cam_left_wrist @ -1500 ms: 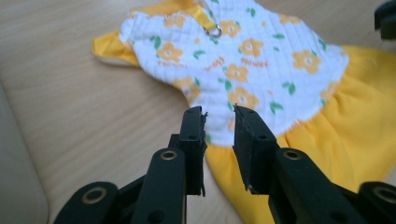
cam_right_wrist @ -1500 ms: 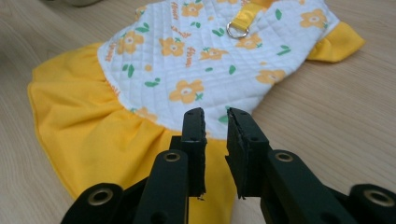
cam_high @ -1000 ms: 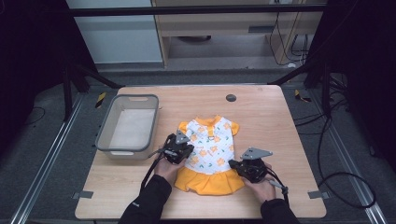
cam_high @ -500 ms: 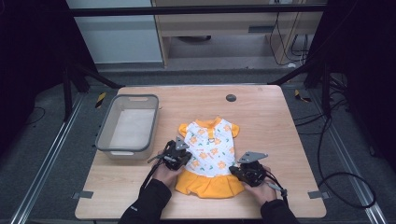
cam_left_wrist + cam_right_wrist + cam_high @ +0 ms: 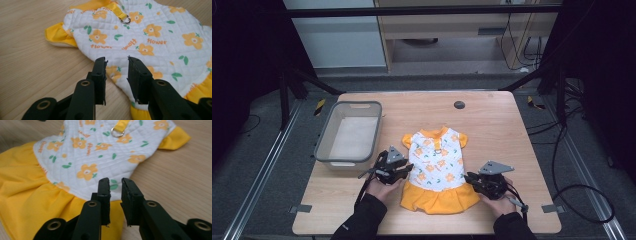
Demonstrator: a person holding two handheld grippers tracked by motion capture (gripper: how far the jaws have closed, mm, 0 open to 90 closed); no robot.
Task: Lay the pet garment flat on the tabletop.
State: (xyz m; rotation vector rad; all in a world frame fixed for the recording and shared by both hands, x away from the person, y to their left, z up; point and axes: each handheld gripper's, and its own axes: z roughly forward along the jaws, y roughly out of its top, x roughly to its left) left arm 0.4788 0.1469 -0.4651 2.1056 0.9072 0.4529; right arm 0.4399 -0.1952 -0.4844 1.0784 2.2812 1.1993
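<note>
Dress [image 5: 437,172] lies flat on the worktop [image 5: 502,125], one garment beside one grey bin [image 5: 348,134], with the left claw [image 5: 404,167] at its left waist edge and the right claw [image 5: 471,178] at its right. Both claws have just been opening and stand narrowly apart, pinching no cloth. If either closes again too shallow, I judge it could catch only the top layer and bunch the skirt.

Evenly lit from above around the table [image 5: 512,130], dark beyond; soft shadows, slightly grainy, mild blur at far edges.
</note>
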